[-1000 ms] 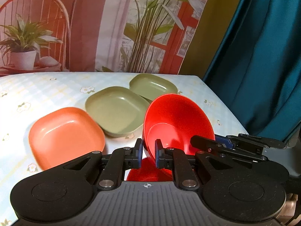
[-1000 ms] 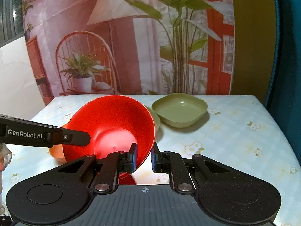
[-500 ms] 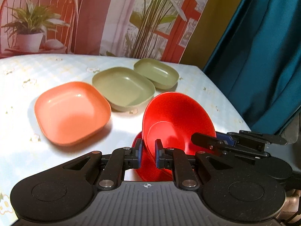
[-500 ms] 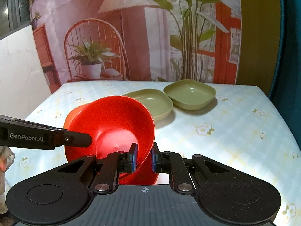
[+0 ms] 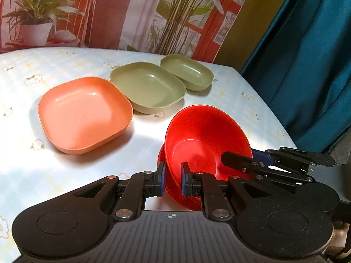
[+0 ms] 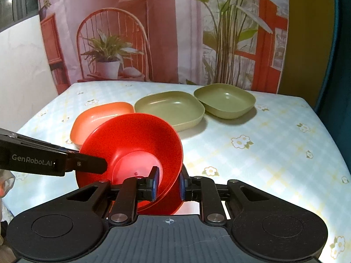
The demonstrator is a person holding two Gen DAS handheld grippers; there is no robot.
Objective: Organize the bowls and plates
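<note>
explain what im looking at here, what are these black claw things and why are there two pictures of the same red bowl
These are two hand-held grippers, each carried by a person, with a camera looking along its fingers. One picture comes from the left gripper, the other from the right gripper. Both are clamped on the rim of one tilted red bowl, from opposite sides; a second red bowl appears to sit beneath it. On the flowered table lie an orange plate and two green plates, a nearer and a farther.

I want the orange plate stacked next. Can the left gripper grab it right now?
Probably not yet. The left gripper is shut on the red bowl, as is the right gripper. The orange plate sits uncovered, otherwise reachable.
</note>
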